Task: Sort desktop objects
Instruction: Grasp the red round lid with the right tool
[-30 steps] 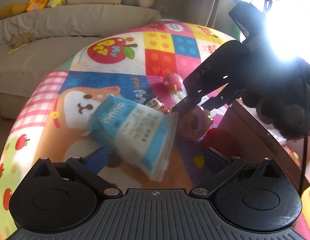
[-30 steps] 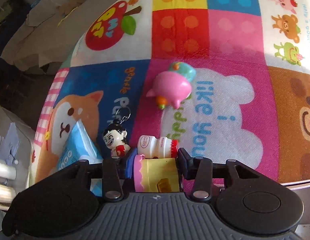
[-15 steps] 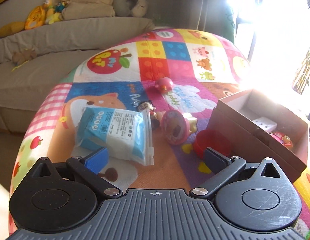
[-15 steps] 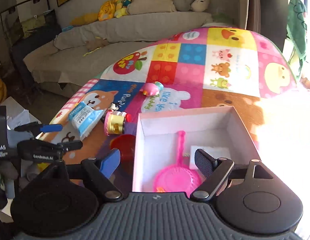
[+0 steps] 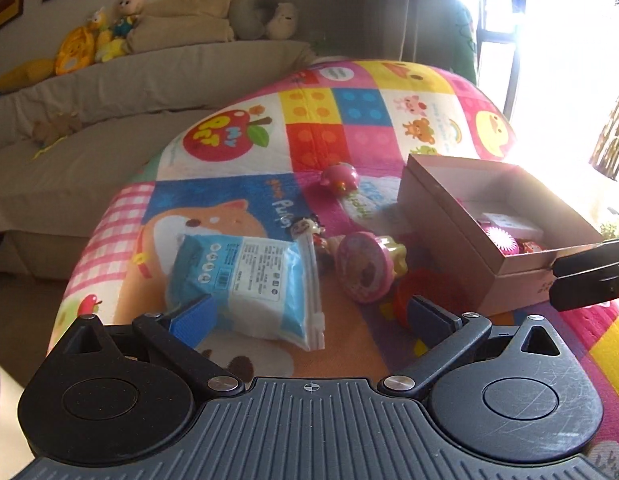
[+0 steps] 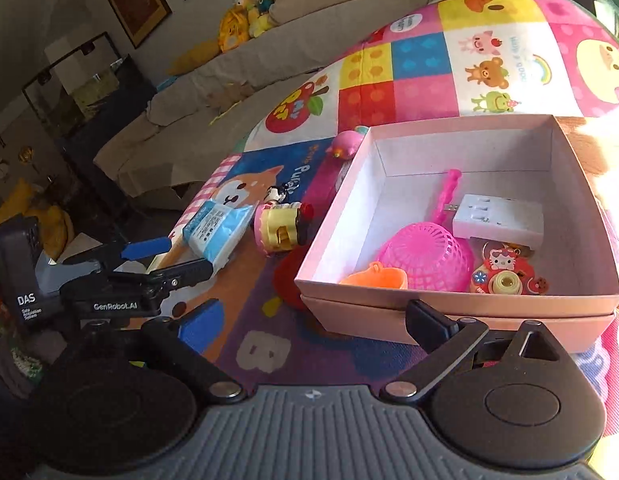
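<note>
A pink box [image 6: 437, 312] stands on the colourful mat [image 5: 349, 112] and holds a pink strainer [image 6: 425, 254], a white adapter [image 6: 499, 220], an orange cup [image 6: 375, 278] and a red toy camera [image 6: 503, 274]. Left of the box lie a blue tissue pack [image 5: 245, 276], a pink-and-yellow toy [image 5: 367, 266], a red lid [image 5: 413, 292], a small figure keychain [image 5: 307, 226] and a pink pig toy [image 5: 339, 176]. My left gripper [image 5: 309, 316] is open and empty, just before the tissue pack. My right gripper [image 6: 313, 320] is open and empty, at the box's near edge.
A grey sofa [image 5: 89, 128] with plush toys [image 5: 97, 40] runs behind the mat. The box [image 5: 489, 232] shows at the right in the left wrist view. Bright window glare fills the right side. The left gripper [image 6: 149, 260] shows in the right wrist view, beside the tissue pack [image 6: 215, 232].
My right gripper let go of the pink-and-yellow toy, opened, and pulled back to the near side of the box. My left gripper drew back a little from the tissue pack.
</note>
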A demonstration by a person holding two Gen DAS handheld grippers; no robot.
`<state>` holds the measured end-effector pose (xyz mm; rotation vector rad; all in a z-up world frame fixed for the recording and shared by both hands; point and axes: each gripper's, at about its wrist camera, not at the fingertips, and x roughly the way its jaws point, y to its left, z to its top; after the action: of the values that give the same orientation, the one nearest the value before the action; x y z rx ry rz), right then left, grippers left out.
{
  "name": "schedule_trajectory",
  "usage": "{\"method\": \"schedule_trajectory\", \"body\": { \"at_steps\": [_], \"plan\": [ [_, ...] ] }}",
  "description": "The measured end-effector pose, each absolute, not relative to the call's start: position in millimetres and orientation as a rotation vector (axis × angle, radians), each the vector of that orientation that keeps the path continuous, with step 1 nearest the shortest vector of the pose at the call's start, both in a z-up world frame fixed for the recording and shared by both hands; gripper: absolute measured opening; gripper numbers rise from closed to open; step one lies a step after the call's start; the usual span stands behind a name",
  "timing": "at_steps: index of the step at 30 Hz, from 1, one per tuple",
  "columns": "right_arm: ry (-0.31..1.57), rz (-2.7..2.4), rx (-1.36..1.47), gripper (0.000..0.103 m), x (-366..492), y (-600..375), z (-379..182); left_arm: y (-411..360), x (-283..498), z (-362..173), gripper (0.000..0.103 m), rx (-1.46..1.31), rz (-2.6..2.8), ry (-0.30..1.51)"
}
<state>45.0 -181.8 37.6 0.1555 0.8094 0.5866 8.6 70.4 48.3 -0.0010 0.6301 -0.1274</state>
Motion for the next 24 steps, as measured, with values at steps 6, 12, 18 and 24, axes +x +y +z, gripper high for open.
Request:
{"method": "schedule_trajectory", "body": {
  "at_steps": [6,12,18,24],
  "plan": [
    [0.832,0.612,-0.038,0.086,57,-110,22,97,5,54,0.103,-0.042,-0.065,0.610],
    [0.792,0.542,-0.060,0.083,80,-84,11,90,7,55,0.103,-0.057,-0.096,0.607],
    [0.800,0.510,-0.120,0.064,75,-79,-4,63,26,52,0.103,-0.052,-0.171,0.616],
    [0.799,0.458,-0.089,0.064,34,-126,4,31,36,50,0.103,0.004,-0.250,0.598]
  ]
}}
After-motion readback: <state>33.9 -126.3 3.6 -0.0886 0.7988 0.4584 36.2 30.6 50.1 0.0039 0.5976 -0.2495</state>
